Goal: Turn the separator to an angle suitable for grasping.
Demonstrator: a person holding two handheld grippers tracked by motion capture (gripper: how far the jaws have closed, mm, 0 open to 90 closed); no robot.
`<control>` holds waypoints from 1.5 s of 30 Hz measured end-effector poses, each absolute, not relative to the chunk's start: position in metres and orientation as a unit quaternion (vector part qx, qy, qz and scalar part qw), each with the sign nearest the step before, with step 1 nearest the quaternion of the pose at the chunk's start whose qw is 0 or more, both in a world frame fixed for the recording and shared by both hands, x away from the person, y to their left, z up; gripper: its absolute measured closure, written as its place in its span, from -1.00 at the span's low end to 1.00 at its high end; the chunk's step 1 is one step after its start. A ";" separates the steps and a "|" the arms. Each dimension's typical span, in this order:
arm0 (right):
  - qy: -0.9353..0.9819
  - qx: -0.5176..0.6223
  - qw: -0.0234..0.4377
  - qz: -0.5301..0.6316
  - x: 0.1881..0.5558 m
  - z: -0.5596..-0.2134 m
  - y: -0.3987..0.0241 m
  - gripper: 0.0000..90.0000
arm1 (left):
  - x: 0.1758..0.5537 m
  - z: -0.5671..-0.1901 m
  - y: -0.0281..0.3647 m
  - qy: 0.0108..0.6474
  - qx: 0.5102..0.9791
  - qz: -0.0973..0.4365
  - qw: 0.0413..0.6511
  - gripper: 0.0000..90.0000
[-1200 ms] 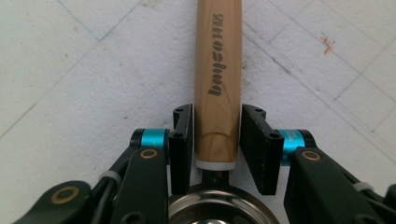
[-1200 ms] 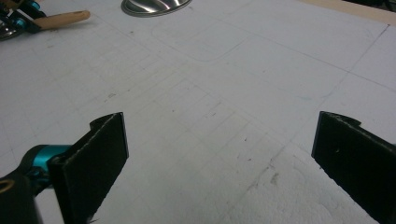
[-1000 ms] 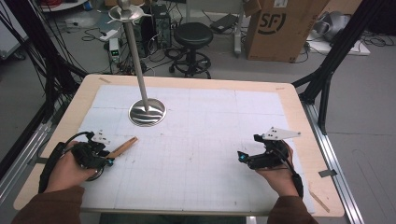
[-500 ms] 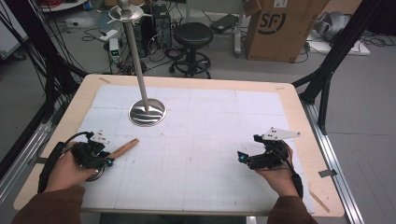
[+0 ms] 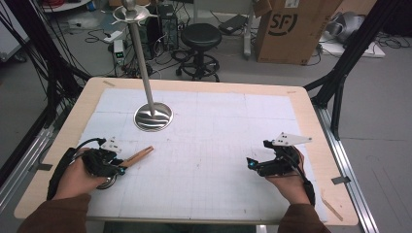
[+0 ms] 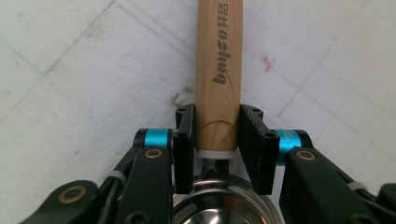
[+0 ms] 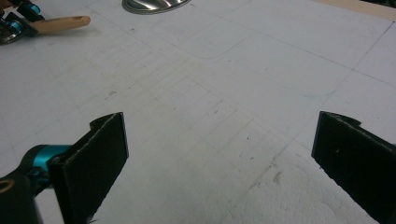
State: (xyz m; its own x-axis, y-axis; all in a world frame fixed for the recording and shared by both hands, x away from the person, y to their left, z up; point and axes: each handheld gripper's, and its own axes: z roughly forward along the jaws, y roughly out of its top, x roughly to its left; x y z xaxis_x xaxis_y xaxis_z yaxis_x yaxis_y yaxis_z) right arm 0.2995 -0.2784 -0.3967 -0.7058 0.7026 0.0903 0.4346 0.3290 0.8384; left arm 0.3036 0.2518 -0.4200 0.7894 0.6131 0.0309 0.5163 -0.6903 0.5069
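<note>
1. Pale wood is what the left gripper (image 6: 215, 140) has between its jaws: the handle (image 6: 218, 70) of a small metal ladle, whose bowl (image 6: 219, 205) sits right under the gripper body.
2. Those jaws have just been closing, and both pads now press flat on the handle's base, so the grab looks finished.
3. The ladle lies near the table's (image 5: 311, 97) front left corner, handle pointing toward the middle, much where it lay a second ago.
4. The right gripper (image 5: 252, 165) waits near the front right edge, jaws wide apart over bare white mat.
5. A tall metal stand (image 5: 153, 116) sits toward the back left; lifting the ladle toward it seems the likely next step.
</note>
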 end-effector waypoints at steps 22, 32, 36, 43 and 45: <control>0.805 0.352 0.143 0.456 0.300 -0.398 -0.276 -0.94 | 0.299 -0.405 0.230 0.290 0.913 0.118 0.263 0.55; 0.804 0.352 0.143 0.456 0.300 -0.398 -0.276 -0.94 | 0.304 -0.413 0.230 0.307 0.916 0.130 0.223 0.29; 0.805 0.352 0.144 0.456 0.300 -0.398 -0.276 -0.94 | 0.308 -0.417 0.226 0.314 0.919 0.126 0.203 0.25; 0.805 0.353 0.142 0.455 0.301 -0.399 -0.275 -0.94 | 0.315 -0.418 0.217 0.321 0.925 0.117 0.166 0.24; 0.806 0.353 0.142 0.454 0.301 -0.399 -0.274 -0.94 | 0.318 -0.418 0.216 0.323 0.927 0.109 0.160 0.27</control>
State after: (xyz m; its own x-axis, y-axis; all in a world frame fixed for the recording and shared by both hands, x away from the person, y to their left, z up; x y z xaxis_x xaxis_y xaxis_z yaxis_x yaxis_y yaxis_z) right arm 0.3006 -0.2743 -0.3991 -0.7101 0.6981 0.0921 0.4404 0.3382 0.8317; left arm 0.3180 0.2162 -0.4175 0.7681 0.6327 0.0985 0.5629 -0.7406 0.3670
